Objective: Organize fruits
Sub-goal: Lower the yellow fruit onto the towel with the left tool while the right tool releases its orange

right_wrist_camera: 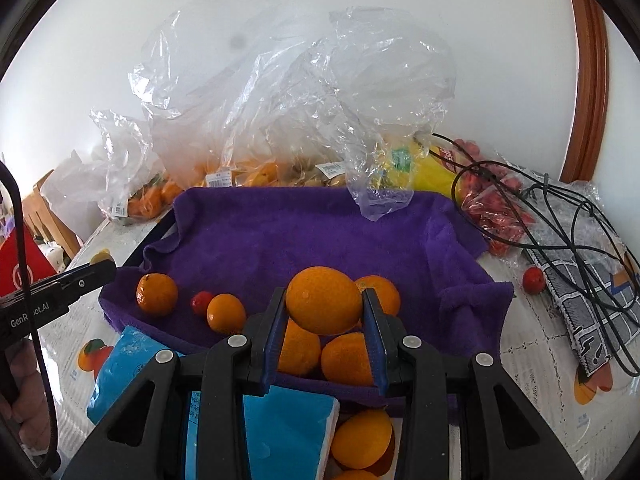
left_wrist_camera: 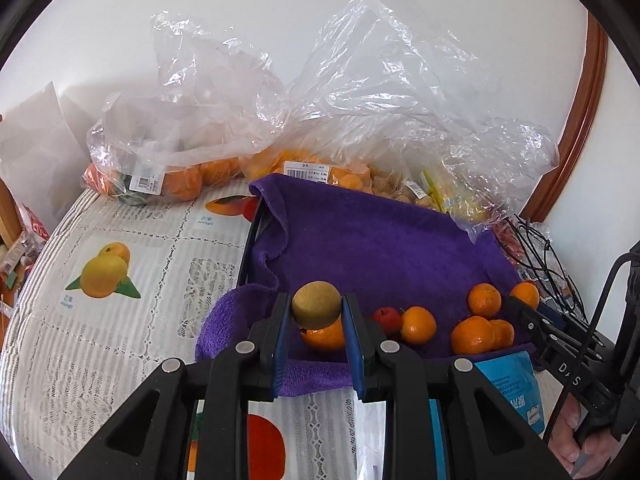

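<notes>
A tray lined with a purple towel (left_wrist_camera: 372, 248) (right_wrist_camera: 304, 232) sits on the table and holds several oranges (left_wrist_camera: 418, 325) and a small red fruit (left_wrist_camera: 387, 318). My left gripper (left_wrist_camera: 316, 310) is shut on a brownish-green round fruit (left_wrist_camera: 316, 305), held above the tray's near edge over an orange (left_wrist_camera: 325, 335). My right gripper (right_wrist_camera: 324, 306) is shut on a large orange (right_wrist_camera: 323, 300), held above other oranges (right_wrist_camera: 346, 358) at the tray's near right. The left gripper also shows at the left of the right wrist view (right_wrist_camera: 86, 276).
Clear plastic bags of oranges (left_wrist_camera: 188, 176) and other fruit (right_wrist_camera: 264, 172) stand behind the tray. A blue packet (right_wrist_camera: 280, 424) lies in front. Black cables (right_wrist_camera: 560, 216), red fruits in a bag (right_wrist_camera: 496, 208) and one loose red fruit (right_wrist_camera: 533, 279) lie to the right.
</notes>
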A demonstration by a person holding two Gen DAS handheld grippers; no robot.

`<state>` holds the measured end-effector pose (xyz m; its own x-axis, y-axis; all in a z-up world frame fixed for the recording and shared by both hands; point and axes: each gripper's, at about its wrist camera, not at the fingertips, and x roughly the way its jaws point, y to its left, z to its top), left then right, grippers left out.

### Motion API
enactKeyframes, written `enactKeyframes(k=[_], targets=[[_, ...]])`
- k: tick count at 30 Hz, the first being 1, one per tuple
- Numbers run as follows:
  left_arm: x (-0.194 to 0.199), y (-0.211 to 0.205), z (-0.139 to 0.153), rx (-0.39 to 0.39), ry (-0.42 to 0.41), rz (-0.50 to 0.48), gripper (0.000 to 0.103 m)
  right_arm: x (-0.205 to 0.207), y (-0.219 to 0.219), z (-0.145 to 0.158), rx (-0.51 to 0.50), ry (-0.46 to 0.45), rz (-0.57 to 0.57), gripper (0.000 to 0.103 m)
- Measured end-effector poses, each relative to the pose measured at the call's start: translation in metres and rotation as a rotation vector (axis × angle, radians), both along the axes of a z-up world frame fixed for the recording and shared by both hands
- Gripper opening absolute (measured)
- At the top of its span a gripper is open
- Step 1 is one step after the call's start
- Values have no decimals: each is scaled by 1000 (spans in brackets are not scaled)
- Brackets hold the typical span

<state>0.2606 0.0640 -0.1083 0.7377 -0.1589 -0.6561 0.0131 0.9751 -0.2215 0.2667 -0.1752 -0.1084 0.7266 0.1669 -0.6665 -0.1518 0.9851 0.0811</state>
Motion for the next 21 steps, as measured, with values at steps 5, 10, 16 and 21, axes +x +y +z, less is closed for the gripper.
enactKeyframes(k=[5,10,16,21], targets=[[4,-3,-6,11,14,-2,24,7,0,-12,-13,44,-8,36],[5,-4,-8,7,22,-7,24,7,2,-14,-24,42,-6,36],[5,-6,-9,5,26,-11,24,6,-1,-11,-15,30,-15,36],[6,-7,-10,-1,30,-15,24,8,-1,-9,-37,23,-19,36]])
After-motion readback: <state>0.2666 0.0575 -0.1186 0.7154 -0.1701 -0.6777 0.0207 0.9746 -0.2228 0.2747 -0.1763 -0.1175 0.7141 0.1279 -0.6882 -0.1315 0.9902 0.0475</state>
